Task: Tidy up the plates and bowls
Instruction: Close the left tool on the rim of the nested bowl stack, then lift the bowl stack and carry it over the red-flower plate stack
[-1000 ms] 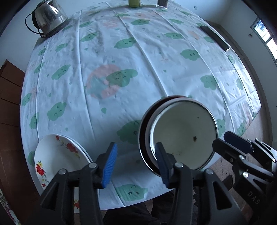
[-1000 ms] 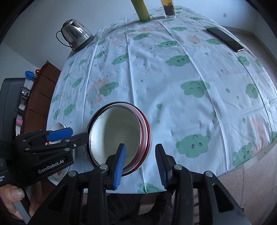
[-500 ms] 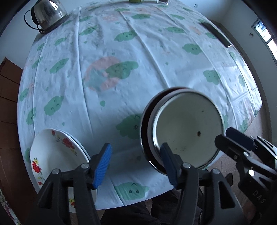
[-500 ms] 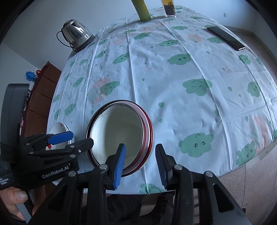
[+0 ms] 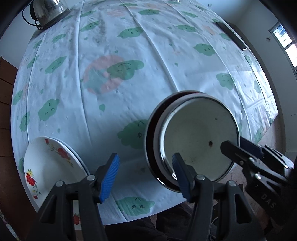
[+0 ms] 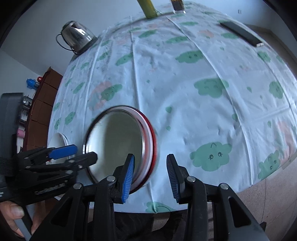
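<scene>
A metal-rimmed white bowl (image 5: 198,140) sits nested in a red-rimmed bowl (image 5: 150,140) near the table's front edge; the pair also shows in the right wrist view as the white bowl (image 6: 118,142) inside the red rim (image 6: 153,140). My left gripper (image 5: 145,178) is open, its right finger over the stack's near-left rim and no pad pressing. My right gripper (image 6: 150,174) straddles the stack's right rim, left pad inside, with cloth showing beside the right pad. White floral plates (image 5: 46,163) are stacked at the front left.
A steel kettle (image 5: 50,11) stands at the far left corner and a dark phone (image 5: 232,35) lies at the far right. A yellow-green stem (image 6: 148,7) and a glass (image 6: 177,5) are at the far edge. A wooden cabinet (image 6: 42,103) is left of the table.
My left gripper's jaws have spread wider beside the bowl stack's rim. The right gripper's jaws and the bowls have kept their places.
</scene>
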`<state>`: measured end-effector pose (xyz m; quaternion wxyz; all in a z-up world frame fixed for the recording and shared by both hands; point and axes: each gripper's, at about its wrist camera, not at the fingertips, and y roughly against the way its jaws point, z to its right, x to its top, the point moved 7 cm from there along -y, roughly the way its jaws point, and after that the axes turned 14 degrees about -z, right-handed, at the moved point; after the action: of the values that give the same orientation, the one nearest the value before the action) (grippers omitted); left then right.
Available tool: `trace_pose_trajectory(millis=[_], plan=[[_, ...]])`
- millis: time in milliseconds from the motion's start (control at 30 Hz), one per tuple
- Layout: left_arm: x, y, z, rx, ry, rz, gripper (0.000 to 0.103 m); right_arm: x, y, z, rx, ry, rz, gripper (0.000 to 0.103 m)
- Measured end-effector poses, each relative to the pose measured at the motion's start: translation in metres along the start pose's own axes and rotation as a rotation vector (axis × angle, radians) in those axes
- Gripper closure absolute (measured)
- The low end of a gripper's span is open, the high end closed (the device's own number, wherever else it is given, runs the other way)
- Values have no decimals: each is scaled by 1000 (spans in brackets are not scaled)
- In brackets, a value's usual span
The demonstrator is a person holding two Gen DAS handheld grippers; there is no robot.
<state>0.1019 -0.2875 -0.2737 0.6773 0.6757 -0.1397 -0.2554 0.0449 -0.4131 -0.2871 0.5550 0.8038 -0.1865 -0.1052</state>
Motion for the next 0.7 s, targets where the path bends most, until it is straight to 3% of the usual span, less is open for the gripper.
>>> trace_pose_trajectory(millis=[433, 567, 667, 700], plan=[[2, -16, 2, -25, 12, -44, 40, 3, -21, -2, 33, 28, -38, 67], [4, -19, 4, -38, 8, -50, 41, 3, -21, -4, 22, 41, -41, 73], [2, -20, 8, -46, -12, -54, 48, 2, -20, -2, 23, 36, -43, 76], [1, -21, 10, -57, -19, -61, 55, 2, -20, -2, 21, 37, -44, 76]])
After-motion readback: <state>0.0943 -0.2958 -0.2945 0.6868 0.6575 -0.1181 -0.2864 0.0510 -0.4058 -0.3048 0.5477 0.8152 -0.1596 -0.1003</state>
